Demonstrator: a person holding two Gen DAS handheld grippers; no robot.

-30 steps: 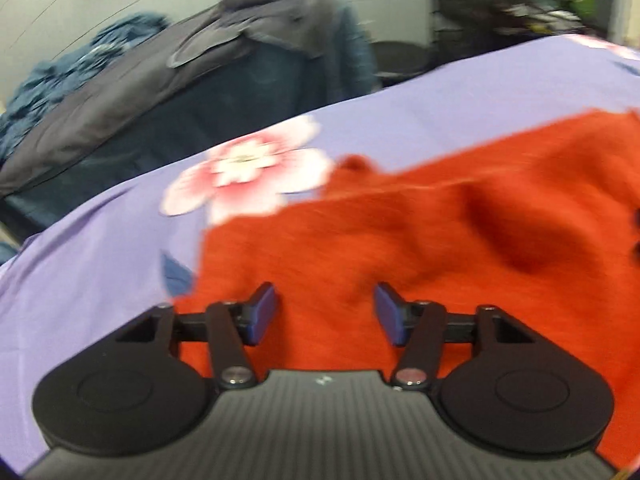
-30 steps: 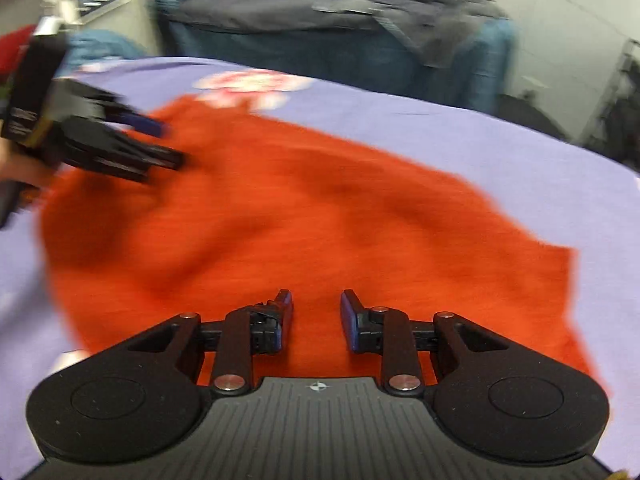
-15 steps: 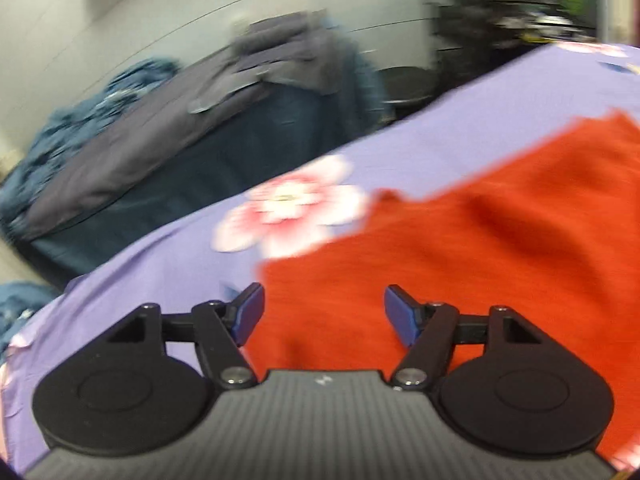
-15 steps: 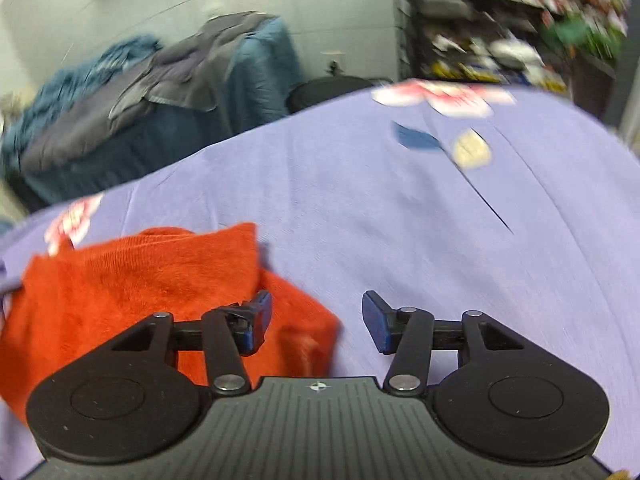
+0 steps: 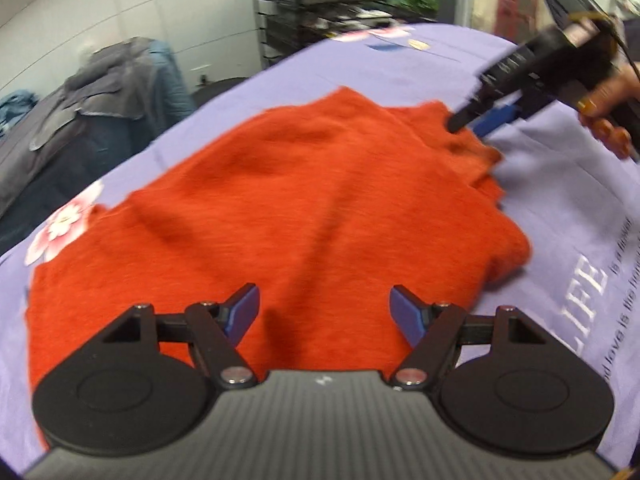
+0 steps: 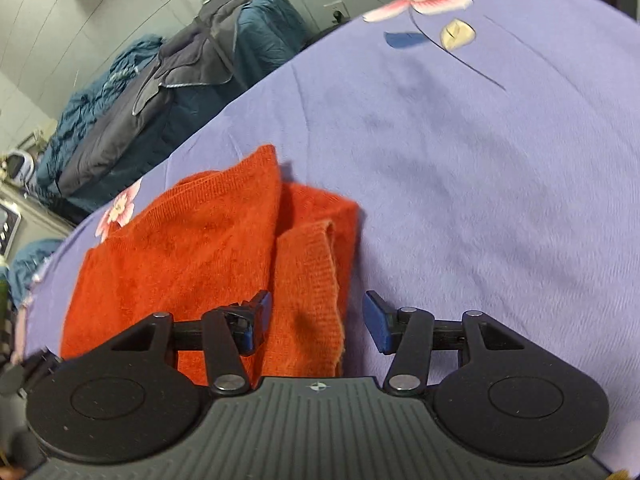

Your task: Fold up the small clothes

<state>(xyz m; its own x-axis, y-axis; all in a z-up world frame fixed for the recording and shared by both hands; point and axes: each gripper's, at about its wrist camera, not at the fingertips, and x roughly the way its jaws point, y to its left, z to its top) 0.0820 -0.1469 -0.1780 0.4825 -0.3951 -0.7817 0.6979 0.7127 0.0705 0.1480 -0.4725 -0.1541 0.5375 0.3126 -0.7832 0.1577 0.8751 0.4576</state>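
Note:
An orange-red knit garment [image 5: 304, 208] lies spread on a lilac flowered cloth [image 5: 560, 208]. My left gripper [image 5: 324, 314] is open and empty, hovering over the garment's near edge. My right gripper [image 6: 316, 322] is open, its jaws straddling a folded ribbed end of the garment [image 6: 308, 280], not gripping it. In the left wrist view the right gripper [image 5: 476, 118] shows at the garment's far right corner, its tips at the fabric.
The lilac cloth [image 6: 480, 160] stretches right with printed flowers and lettering. A heap of grey and blue clothes [image 6: 180, 80] lies beyond the surface's far edge. A black shelf rack [image 5: 320, 12] stands at the back.
Both grippers have opened wider. The left one swung right, so more of the garment is in view. The right one moved to the garment's right edge, over its folded end.

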